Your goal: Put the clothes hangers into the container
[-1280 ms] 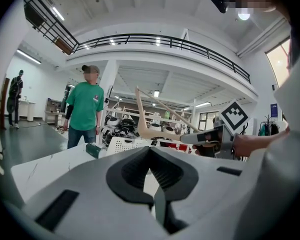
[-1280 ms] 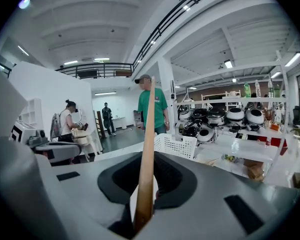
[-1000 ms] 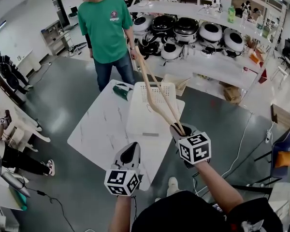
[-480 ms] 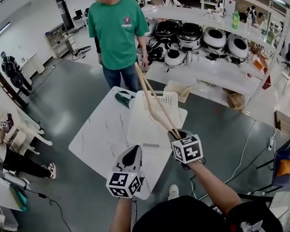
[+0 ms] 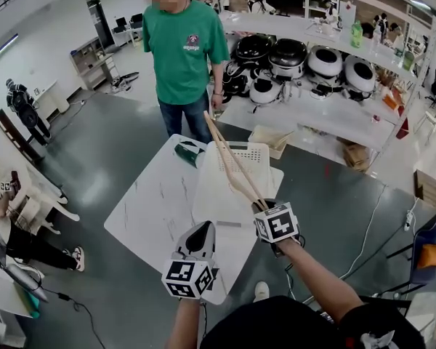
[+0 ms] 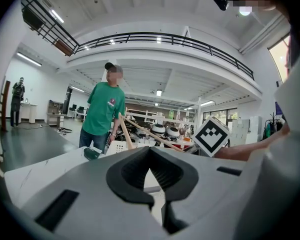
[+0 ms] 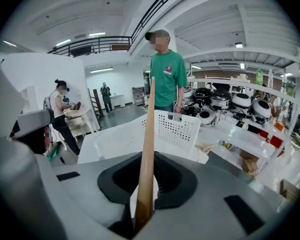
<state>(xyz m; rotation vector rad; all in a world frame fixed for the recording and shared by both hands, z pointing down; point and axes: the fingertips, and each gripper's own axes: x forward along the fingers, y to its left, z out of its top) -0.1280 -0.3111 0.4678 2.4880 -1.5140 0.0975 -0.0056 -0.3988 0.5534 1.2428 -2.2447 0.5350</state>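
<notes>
My right gripper [image 5: 261,204] is shut on the lower end of a wooden clothes hanger [image 5: 229,158]. The hanger slants up and away over the white perforated container [image 5: 243,150] on the table. In the right gripper view the hanger [image 7: 147,149] rises from between the jaws of my right gripper [image 7: 141,219], with the container [image 7: 176,127] behind it. My left gripper [image 5: 199,233] hovers over the table's near edge, shut with nothing in it. From the left gripper view the left gripper [image 6: 157,206] has its tips together, and the hanger [image 6: 140,133] shows beyond it.
A person in a green shirt [image 5: 183,49] stands at the far end of the white marble table [image 5: 149,202]. A dark green object [image 5: 186,153] lies on the table left of the container. Shelves of rice cookers [image 5: 291,53] stand behind. Seated people are at the far left.
My right gripper has shifted a little left with the hanger, which now reaches less far beyond the container. The left gripper has barely moved.
</notes>
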